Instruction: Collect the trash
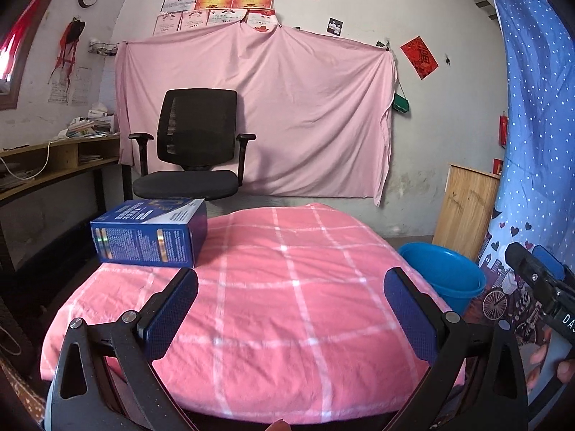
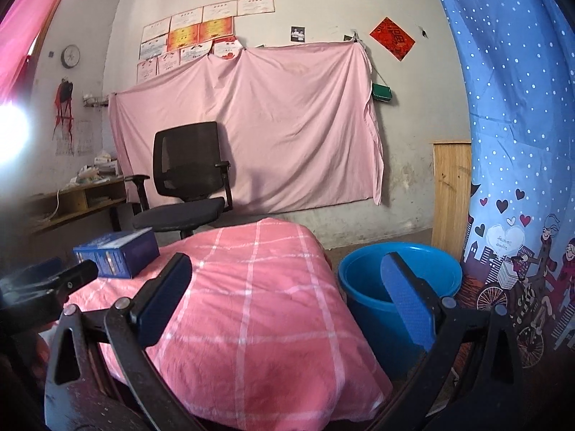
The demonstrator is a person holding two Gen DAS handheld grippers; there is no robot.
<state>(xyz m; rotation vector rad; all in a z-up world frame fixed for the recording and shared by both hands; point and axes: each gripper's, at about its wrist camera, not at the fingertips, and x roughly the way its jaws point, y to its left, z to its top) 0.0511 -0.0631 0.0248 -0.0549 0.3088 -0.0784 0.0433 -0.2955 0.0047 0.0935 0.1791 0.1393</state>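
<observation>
Your left gripper stands wide open, its two blue-padded fingers spread far apart with nothing between them. It hovers over the near part of the pink checked cloth that covers the table, and neither finger visibly touches the cloth. The left finger's tip sits just in front of the blue box, with a small gap between them.

Your right gripper is likewise fully spread and empty. Its left finger hangs over the cloth; its right finger pad lines up in front of the blue bucket, without clear contact.

The blue box is the only loose item on the table. It lies on its side at the far left corner of the cloth, printed face toward you, white flap on top. In the right wrist view the box appears at the left, behind the black body of your left gripper.

The bucket stands on the floor just beside the table's right edge, open side up; its interior shows no contents from here.

Beyond the table: a black office chair, a pink sheet hung on the wall, a blue dotted curtain at right.
</observation>
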